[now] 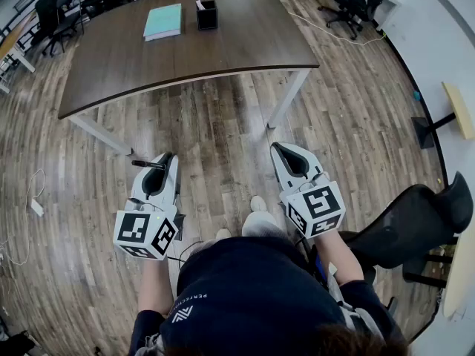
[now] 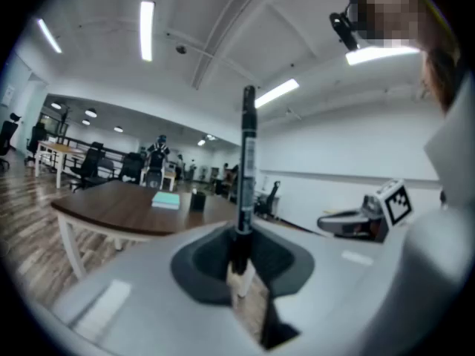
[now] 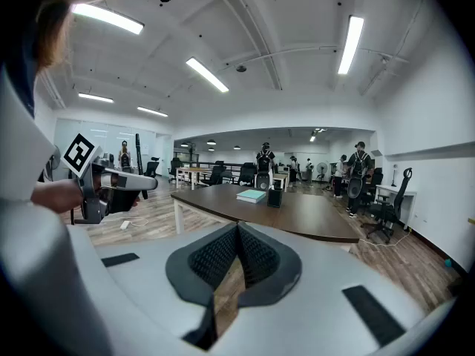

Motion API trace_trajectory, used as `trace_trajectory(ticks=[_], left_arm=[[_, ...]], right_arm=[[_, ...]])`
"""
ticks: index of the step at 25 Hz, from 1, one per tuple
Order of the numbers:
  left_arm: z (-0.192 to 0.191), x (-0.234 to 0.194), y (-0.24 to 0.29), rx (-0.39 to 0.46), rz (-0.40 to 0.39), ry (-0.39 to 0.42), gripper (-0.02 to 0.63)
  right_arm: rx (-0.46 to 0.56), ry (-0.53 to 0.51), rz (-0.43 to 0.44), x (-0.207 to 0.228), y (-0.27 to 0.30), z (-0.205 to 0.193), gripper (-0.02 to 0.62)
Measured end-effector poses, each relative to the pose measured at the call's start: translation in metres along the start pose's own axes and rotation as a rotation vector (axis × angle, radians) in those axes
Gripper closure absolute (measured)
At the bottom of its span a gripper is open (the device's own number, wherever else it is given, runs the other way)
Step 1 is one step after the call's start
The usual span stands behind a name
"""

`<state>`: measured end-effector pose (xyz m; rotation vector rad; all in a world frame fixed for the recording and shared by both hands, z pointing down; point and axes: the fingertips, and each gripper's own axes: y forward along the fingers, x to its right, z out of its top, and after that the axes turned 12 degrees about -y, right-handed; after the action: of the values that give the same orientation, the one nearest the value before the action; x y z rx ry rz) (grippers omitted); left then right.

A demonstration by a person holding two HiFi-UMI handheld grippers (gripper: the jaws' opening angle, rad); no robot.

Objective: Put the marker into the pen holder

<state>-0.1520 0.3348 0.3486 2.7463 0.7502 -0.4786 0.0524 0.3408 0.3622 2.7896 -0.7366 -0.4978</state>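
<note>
one light, stiff marker [image 2: 246, 162] is pinched low in our left claw [image 2: 239, 256]; our right claw [image 3: 237, 232] is closed, empty; pen holder [image 1: 207, 15] at twelve o'clock.

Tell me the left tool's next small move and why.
Probably carry the left tool forward toward the table: it is shut on the marker, and the pen holder stands far ahead on that table.

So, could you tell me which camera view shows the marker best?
The left gripper view: the marker fills the centre, clamped upright in the left gripper. The head view shows only a small dark stick at that gripper's tip; the right gripper view doesn't show it clearly.
</note>
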Motion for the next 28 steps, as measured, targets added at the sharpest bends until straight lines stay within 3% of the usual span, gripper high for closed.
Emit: trace_trajectory(ticks=[9, 28], left_arm=[[-0.012, -0.010, -0.026, -0.028, 0.006, -0.030, 0.557], [-0.021, -0.014, -0.022, -0.072, -0.094, -0.053, 0.558]], right_arm=[[-0.041, 0.042, -0.011, -0.021, -0.008, -0.011, 0.595], [-0.055, 0.105, -0.026, -0.046, -0.010, -0.007, 0.595]])
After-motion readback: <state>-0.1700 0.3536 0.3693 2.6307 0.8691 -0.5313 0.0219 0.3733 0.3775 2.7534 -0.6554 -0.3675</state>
